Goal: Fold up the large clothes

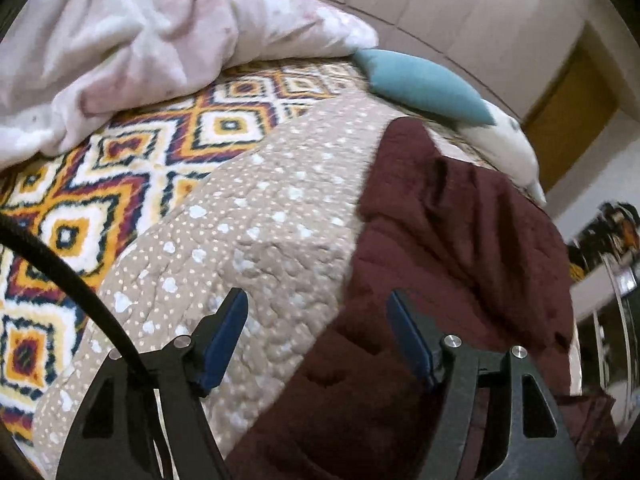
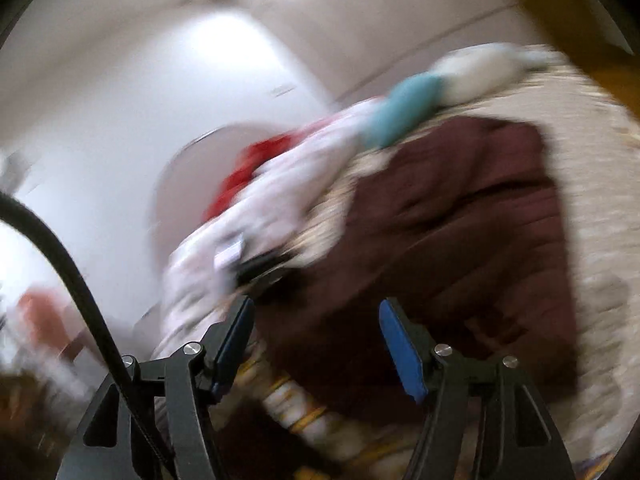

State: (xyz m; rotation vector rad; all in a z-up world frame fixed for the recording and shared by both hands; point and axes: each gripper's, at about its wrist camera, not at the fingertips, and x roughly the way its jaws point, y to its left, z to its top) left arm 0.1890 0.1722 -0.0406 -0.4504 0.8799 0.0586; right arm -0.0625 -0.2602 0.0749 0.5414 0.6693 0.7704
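While my left gripper [image 1: 316, 316] hangs above the bed with its jaws spread wide and nothing between the blue pads [image 1: 226, 336], the maroon garment [image 1: 460, 248] I am to fold lies flat just ahead of it. It rests on a beige quilt [image 1: 256, 216] dotted with white spots, and its left edge runs down the middle of my left view, passing between my fingertips. The quilt in turn covers part of a bedspread [image 1: 120, 168] with a bold diamond pattern in orange, navy and white. At the far left a crumpled pale pink and white blanket [image 1: 140, 40] is heaped on that bedspread. A teal cushion [image 1: 424, 84] sits near the bed's far edge just past the garment's top corner, with a white pillow [image 1: 508, 144] touching its right end. A black cable [image 1: 60, 264] curves across the lower left of that view.

My right gripper [image 2: 316, 334] also stands open and empty. Its view is badly blurred, yet I can make out the same maroon garment [image 2: 460, 220] spread over the quilt [image 2: 596, 200], the teal cushion [image 2: 404, 112] beyond it and something red [image 2: 248, 176] behind the pale blanket [image 2: 280, 196]. White wardrobe doors [image 1: 420, 0] fill the background.
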